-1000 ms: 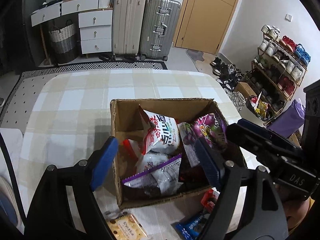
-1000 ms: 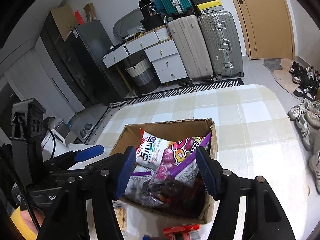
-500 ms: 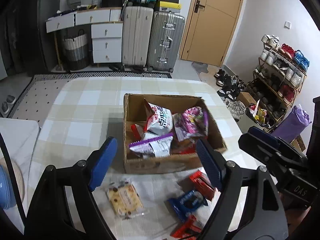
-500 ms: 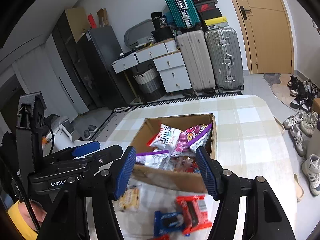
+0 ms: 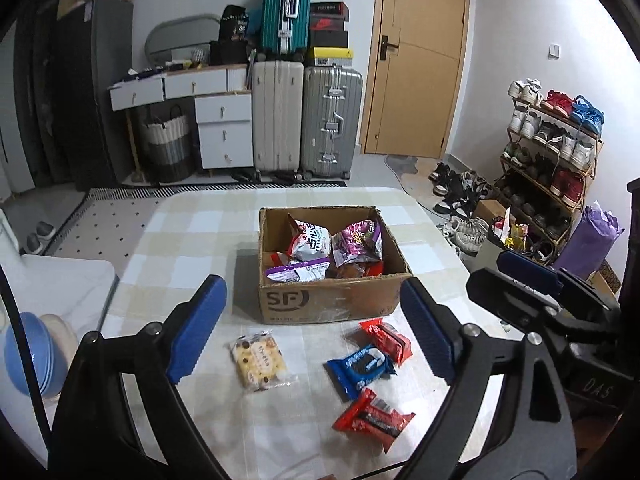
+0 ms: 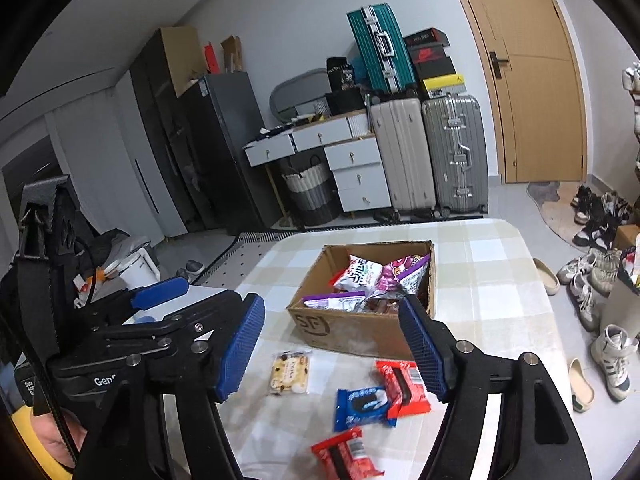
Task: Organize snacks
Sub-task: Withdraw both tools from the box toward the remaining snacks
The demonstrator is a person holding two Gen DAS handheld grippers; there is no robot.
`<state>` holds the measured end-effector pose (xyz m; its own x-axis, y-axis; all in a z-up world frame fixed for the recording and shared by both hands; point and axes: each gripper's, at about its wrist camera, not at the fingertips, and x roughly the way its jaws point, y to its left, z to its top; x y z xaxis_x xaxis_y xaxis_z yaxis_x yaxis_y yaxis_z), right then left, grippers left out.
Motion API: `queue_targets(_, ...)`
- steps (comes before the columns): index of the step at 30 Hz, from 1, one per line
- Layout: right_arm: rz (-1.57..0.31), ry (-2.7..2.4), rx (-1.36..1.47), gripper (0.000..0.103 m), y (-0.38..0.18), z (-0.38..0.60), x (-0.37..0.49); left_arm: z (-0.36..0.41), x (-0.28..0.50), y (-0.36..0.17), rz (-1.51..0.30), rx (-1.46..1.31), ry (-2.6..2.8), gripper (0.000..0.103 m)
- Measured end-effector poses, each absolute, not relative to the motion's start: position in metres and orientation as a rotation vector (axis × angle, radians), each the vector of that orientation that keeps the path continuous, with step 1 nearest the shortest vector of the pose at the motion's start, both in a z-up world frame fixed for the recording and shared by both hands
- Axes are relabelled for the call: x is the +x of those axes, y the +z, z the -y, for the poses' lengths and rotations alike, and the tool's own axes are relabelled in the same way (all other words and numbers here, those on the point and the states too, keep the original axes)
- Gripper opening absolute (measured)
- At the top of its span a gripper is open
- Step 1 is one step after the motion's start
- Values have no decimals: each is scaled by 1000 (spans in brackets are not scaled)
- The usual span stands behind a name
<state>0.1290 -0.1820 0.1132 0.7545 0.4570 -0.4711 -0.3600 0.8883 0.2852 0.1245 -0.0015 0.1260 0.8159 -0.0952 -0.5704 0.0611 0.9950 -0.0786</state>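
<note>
Left gripper: jaws just widened, empty.
Right gripper: likewise spread, empty.
Cardboard box: ahead of both; holds chip bags, possibly more beneath.
Loose snack packets: on table, between jaws and box.

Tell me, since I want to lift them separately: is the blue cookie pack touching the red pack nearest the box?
Touching: in the right wrist view the blue cookie pack overlaps the edge of the red pack, with no tablecloth between them.
</note>
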Motion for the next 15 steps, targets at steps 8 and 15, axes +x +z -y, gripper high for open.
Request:
queue_targets(8, -500, 436, 202, 84, 106, 189, 72, -6, 60, 133, -564, -96, -63, 102)
queue_targets(15, -503, 435, 219, 85, 77, 191, 44, -19, 20, 110, -534, -114, -58, 102)
